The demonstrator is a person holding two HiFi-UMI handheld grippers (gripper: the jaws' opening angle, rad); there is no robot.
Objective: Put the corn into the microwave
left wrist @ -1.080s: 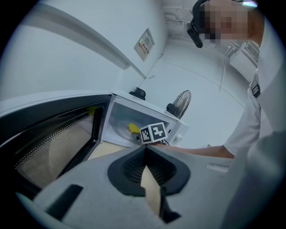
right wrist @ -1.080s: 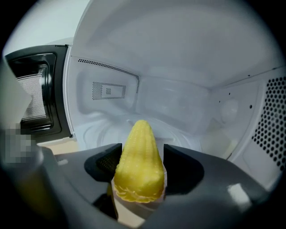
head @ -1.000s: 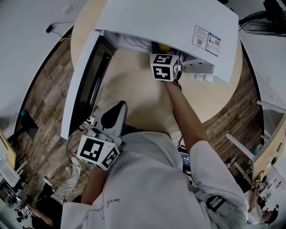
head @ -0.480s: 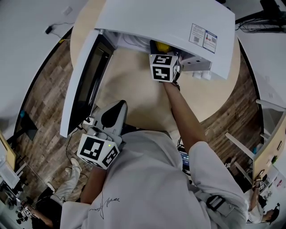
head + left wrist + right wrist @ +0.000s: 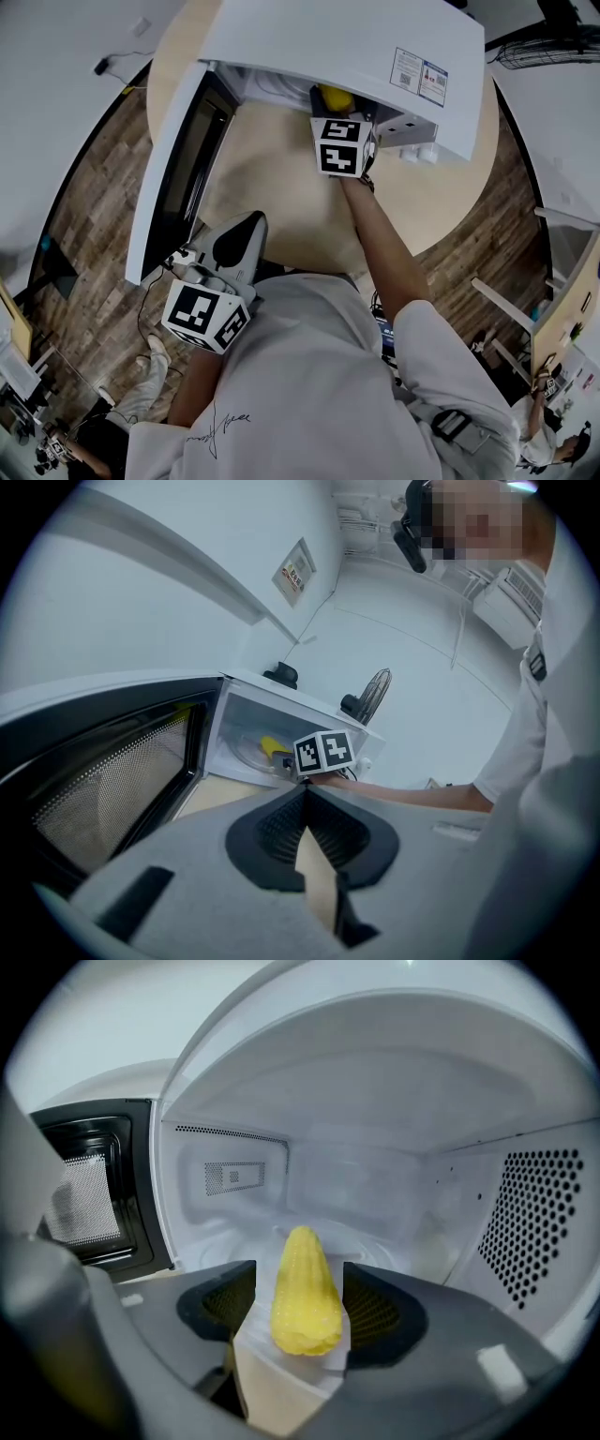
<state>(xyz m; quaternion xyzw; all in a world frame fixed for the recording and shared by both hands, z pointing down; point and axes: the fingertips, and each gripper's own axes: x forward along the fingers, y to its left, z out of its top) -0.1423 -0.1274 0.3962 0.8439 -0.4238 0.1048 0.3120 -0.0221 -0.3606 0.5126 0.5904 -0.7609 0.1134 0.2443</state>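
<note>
Hanging low beside the person's white shirt, off the near edge of the round wooden table (image 5: 281, 211), the left gripper (image 5: 305, 792) has its jaws pressed together at the tips with nothing between them. Beyond it, the microwave's door (image 5: 173, 178) stands swung wide open along the table's left edge, its dark mesh window facing inward and leaving the way to the opening free. The person's bare forearm stretches across the middle of the table to the right gripper (image 5: 300, 1269), whose marker cube (image 5: 339, 145) sits right at the front of the white microwave (image 5: 328, 37). That gripper's jaws pinch the corn (image 5: 305, 1297) by its thick end, the tapered tip pointing toward the back wall, and the cob sits just inside the cavity's front edge, over the sill. Deeper in lie a round plate (image 5: 249, 752) on the cavity floor and a perforated right wall (image 5: 539, 1213). Two stickers (image 5: 419, 75) sit near the right front corner of the microwave's top, and a fan (image 5: 372, 694) stands behind it.
</note>
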